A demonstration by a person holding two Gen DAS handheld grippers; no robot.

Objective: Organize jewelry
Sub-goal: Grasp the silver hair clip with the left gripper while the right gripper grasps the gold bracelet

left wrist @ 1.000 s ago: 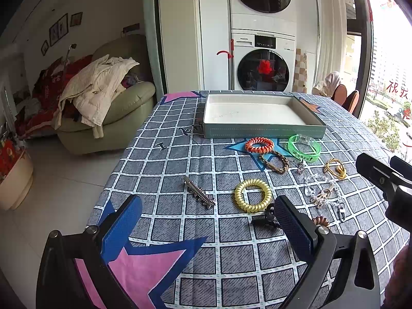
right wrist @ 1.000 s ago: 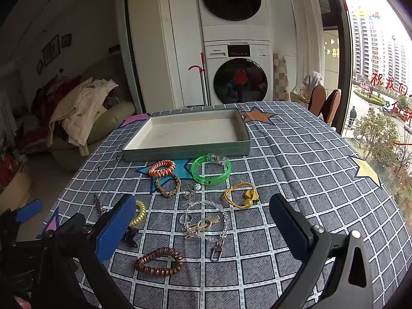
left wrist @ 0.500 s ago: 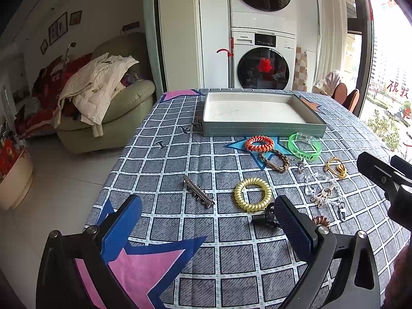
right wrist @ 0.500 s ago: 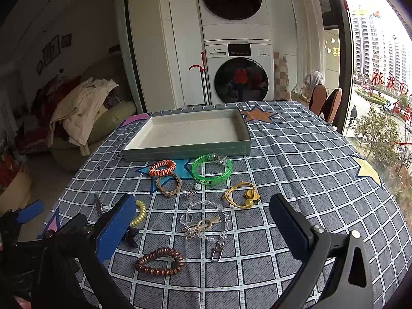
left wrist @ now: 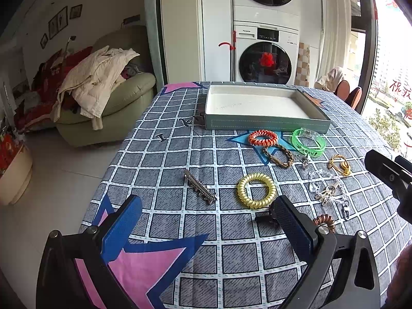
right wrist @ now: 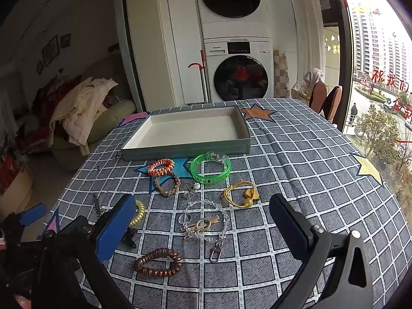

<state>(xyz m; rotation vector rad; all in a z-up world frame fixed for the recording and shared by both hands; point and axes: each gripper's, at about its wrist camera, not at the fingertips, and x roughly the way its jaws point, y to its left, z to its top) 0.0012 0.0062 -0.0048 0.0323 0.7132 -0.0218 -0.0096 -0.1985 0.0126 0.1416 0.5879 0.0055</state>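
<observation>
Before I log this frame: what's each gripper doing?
Left gripper: open, holding nothing.
Right gripper: open, holding nothing.

Open right tool (right wrist: 203, 228), jewelry (right wrist: 203, 221), tray (right wrist: 188, 146)

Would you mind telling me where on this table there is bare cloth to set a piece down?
Bare cloth lies right of the yellow cord bracelet and green bangle, out to the table edge, and left of the metal hair clip. The tray is unfilled. It is crowded in front of the tray, from the orange coil down to the copper coil.
</observation>
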